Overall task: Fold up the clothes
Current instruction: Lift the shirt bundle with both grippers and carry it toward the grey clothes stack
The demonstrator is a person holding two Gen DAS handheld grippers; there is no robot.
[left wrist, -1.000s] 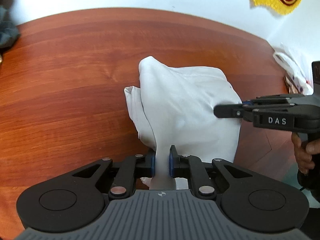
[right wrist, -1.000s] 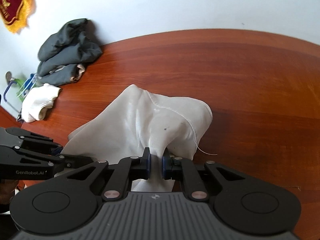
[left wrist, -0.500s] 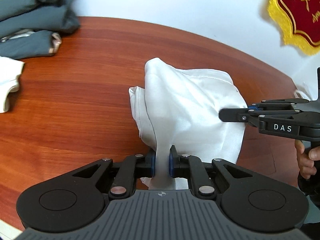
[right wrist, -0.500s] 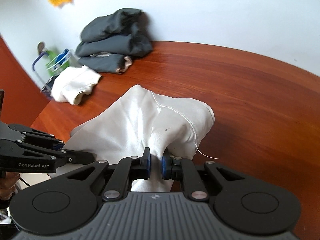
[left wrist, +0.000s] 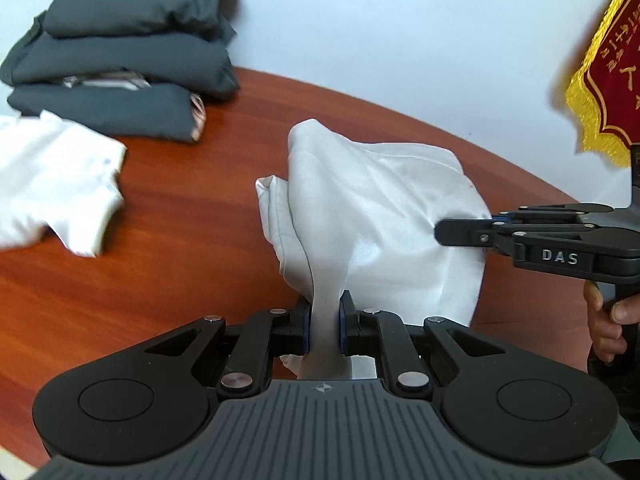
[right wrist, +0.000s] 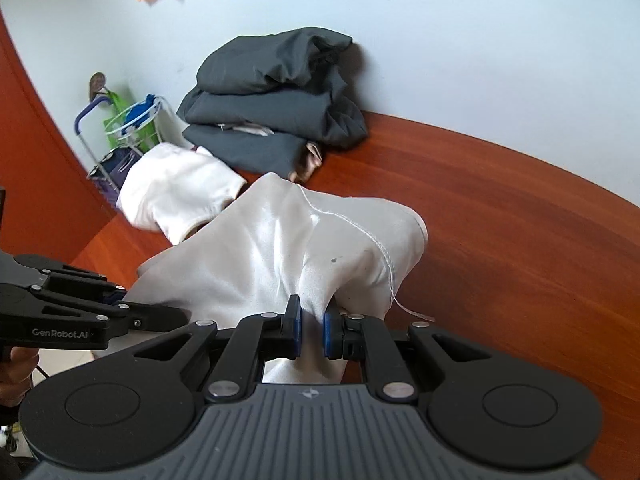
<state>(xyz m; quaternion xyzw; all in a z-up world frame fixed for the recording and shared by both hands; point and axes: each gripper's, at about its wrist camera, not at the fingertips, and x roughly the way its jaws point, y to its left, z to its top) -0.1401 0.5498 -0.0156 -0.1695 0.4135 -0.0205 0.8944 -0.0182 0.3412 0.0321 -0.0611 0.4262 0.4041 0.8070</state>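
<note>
Carrying stage of the fold: the white garment [left wrist: 380, 216] hangs bunched between two hand-held tools above the wooden table [left wrist: 168, 280]. The left gripper [left wrist: 323, 326] has its jaws drawn nearly together, pinching a narrow gather of cloth; the right gripper [right wrist: 307, 330] is likewise almost closed on a gather at the garment's other side (a loose thread trails off the hem there). Beyond the garment, against the wall, sits a stack of folded dark clothes [left wrist: 120, 60], with a folded white piece [left wrist: 52, 184] just beside that stack. Likely risks: the smooth fabric could slide out of either thin pinch if the two tools pull apart, and the drooping middle could drag on the table or the finished pieces, spoiling the fold.
</note>
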